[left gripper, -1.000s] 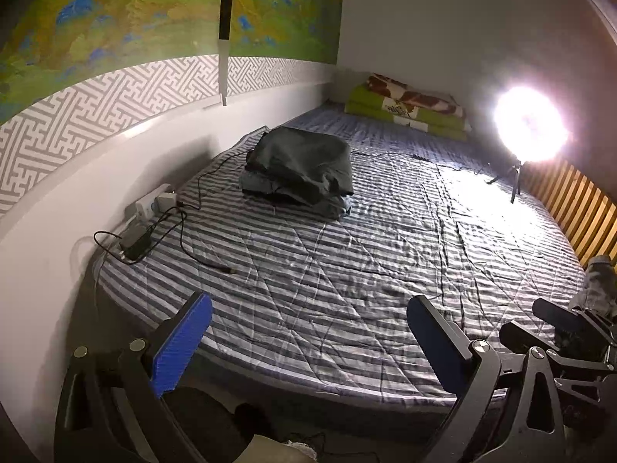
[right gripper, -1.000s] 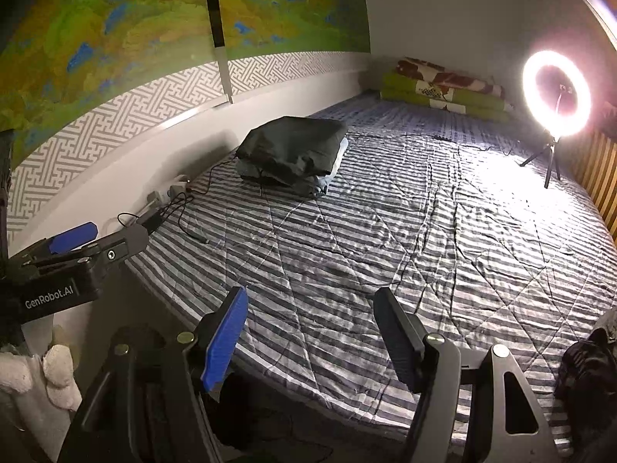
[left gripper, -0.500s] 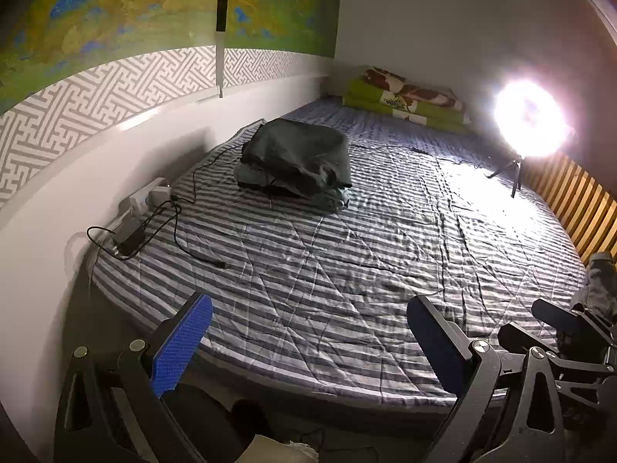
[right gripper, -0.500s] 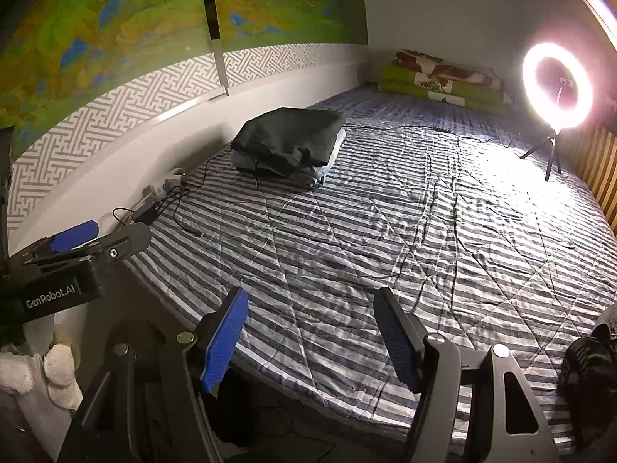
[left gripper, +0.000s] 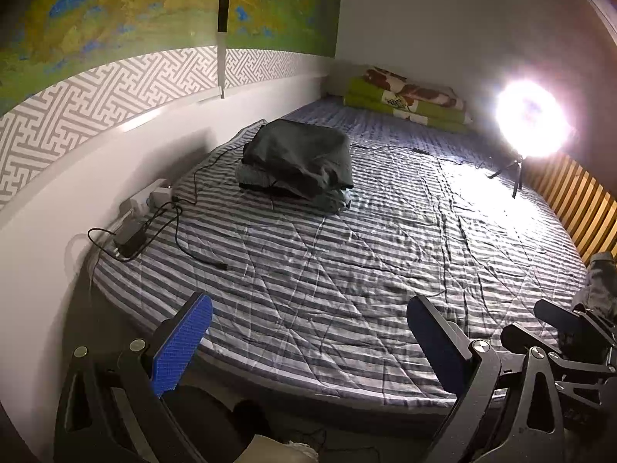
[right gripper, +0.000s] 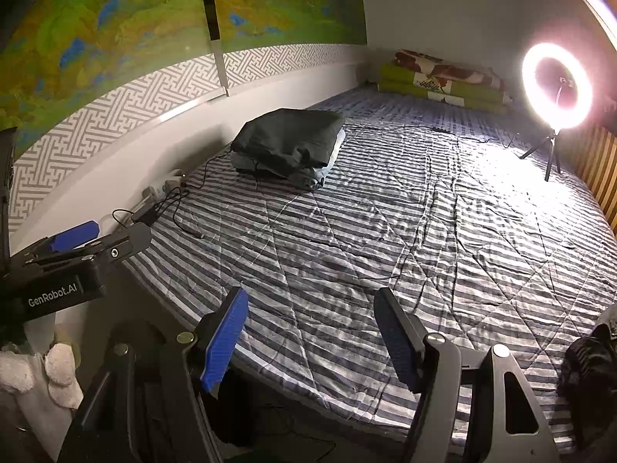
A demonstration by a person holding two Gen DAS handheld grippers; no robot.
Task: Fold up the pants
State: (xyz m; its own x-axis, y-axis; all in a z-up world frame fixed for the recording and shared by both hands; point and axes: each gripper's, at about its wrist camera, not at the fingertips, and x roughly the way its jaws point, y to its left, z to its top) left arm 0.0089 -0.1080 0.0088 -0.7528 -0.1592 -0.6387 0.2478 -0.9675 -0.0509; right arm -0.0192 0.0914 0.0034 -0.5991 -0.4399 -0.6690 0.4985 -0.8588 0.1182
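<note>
A stack of folded dark pants (left gripper: 297, 158) lies on the striped bed (left gripper: 347, 254) near the wall, far ahead of both grippers. My left gripper (left gripper: 308, 332) hovers over the bed's near edge, open, with nothing between its blue pads. In the right wrist view the same stack (right gripper: 287, 142) shows, and my right gripper (right gripper: 310, 332) is open and empty too. A crumpled grey garment (left gripper: 599, 281) lies at the bed's right edge, beyond the right gripper's body (left gripper: 559, 328); it appears dark (right gripper: 590, 362) in the right wrist view.
A power strip with chargers and black cables (left gripper: 139, 227) lies along the wall on the left. A lit ring light on a tripod (right gripper: 555, 85) stands on the bed at the far right. Green folded blankets (left gripper: 408, 104) sit at the far end. Wooden slats (left gripper: 582, 200) border the right side.
Both views have shifted a little, as if the grippers tipped slightly downward. Both stay open, and nothing on the bed has moved.
</note>
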